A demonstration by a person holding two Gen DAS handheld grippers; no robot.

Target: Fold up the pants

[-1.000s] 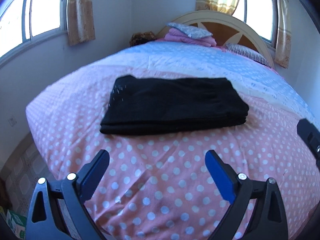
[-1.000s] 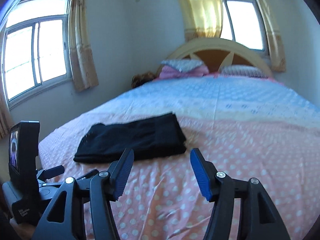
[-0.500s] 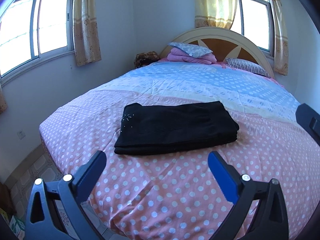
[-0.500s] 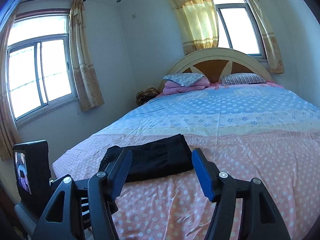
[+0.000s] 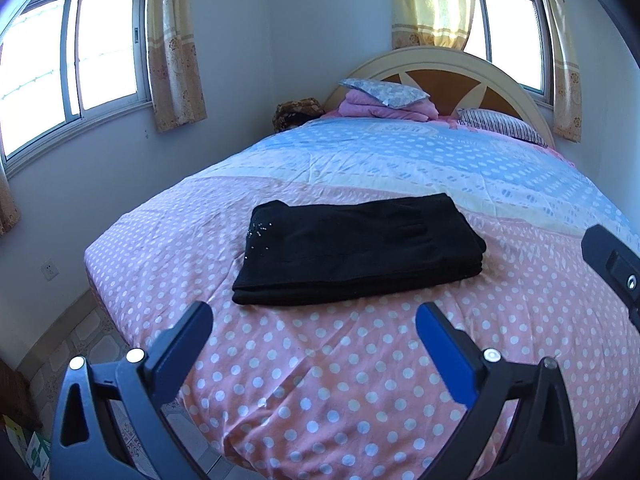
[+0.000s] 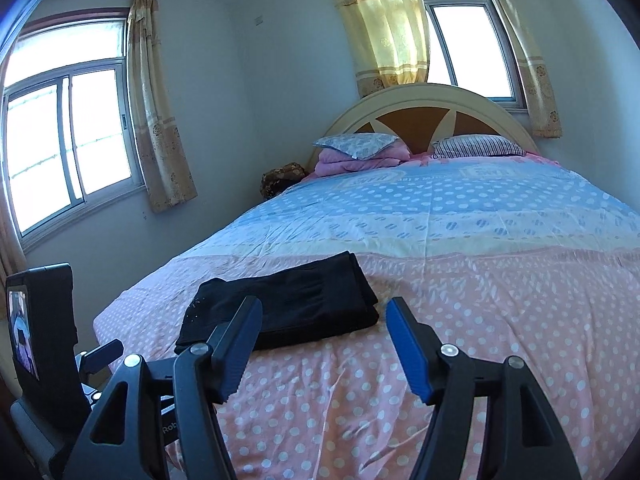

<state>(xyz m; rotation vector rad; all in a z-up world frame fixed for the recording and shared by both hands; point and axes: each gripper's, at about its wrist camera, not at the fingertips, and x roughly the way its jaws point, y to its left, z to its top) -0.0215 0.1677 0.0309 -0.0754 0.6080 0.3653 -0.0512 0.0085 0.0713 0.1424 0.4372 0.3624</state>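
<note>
Left wrist view: the left gripper (image 5: 312, 316) is spread wide and empty, near the folded black fabric pants (image 5: 358, 254) lying on the pink polka-dot bedspread (image 5: 320, 392).

Right wrist view: the right gripper (image 6: 322, 310) is spread and empty too (a low sweep could snag and unfold the stack).

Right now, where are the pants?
Folded pants lie on the bed's pink foot end, centre in the left view, left of centre in the right view, untouched.

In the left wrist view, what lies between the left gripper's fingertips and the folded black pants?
Only bare polka-dot bedspread. In the left wrist view, the open left gripper stands short of the pants, with nothing on the stretch between them.
</note>
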